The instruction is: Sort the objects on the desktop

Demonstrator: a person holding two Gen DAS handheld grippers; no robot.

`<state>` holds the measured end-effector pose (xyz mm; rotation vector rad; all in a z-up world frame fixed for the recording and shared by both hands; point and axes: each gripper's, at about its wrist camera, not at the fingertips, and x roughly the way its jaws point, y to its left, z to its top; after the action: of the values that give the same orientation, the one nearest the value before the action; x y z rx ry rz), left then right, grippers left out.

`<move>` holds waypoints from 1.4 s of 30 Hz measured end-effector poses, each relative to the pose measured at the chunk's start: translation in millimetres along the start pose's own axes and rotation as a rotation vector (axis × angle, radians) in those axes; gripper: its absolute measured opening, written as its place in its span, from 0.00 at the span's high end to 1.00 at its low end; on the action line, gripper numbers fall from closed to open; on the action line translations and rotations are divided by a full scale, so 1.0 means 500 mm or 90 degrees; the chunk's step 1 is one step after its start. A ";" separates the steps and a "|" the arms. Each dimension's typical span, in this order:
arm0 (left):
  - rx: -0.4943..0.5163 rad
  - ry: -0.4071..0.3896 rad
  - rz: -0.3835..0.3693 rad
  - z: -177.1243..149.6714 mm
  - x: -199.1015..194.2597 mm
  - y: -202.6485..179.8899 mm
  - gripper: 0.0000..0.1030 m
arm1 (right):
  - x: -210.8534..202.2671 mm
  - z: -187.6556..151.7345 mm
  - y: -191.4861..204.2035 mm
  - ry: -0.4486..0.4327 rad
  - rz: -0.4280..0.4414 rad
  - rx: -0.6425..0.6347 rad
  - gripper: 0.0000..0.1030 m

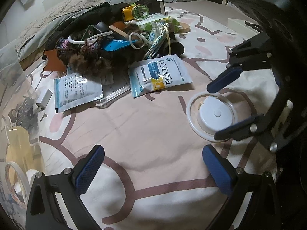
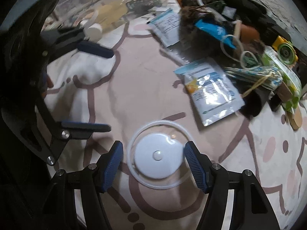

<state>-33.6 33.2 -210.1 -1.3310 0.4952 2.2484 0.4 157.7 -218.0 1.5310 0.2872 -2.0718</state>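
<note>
Spread wide over a pink and white printed bedsheet (image 1: 145, 126), the left gripper (image 1: 153, 169), with nothing between its blue, finely dotted rubber pads (image 1: 90, 170). Open also the right gripper (image 2: 153, 167), pointing steeply down, one blue pad on each side of a round lid (image 2: 158, 156) and not pressing it; in the left wrist view one finger above the lid (image 1: 214, 116), the other at its near rim. Lying flat on the sheet, well apart from the pile: a smooth white plastic disc with a small knob in the centre, set inside a clear ring with a thin white edge. Near it, a glossy, crinkled blue and white sachet (image 1: 160, 75) with printed characters, flat on the cloth. Behind, a tangled pile (image 1: 115, 38): brown fur, knitted yarn, white cord, a yellow and green round toy (image 1: 136, 11), a wooden disc (image 1: 184, 27). Hard to separate the things inside the pile. At the left edge, a clear plastic box (image 1: 17, 134) with a tape roll, cut off by the frame and blurred by reflections. Slightly smeared, the right wrist view.
</note>
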 end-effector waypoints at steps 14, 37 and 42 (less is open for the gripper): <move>0.000 0.000 -0.004 0.002 -0.002 -0.004 0.00 | 0.039 -0.012 -0.011 0.037 0.012 0.021 0.38; -0.001 -0.005 -0.014 0.005 -0.001 -0.003 0.00 | -0.014 -0.048 -0.106 0.062 -0.155 0.030 0.41; -0.010 -0.010 -0.019 0.004 -0.006 0.004 0.00 | 0.013 -0.037 -0.075 0.084 -0.116 0.005 0.41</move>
<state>-34.9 31.9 -206.4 -1.3185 0.4496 2.2421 -6.3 195.7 -235.9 1.7054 0.4862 -2.1133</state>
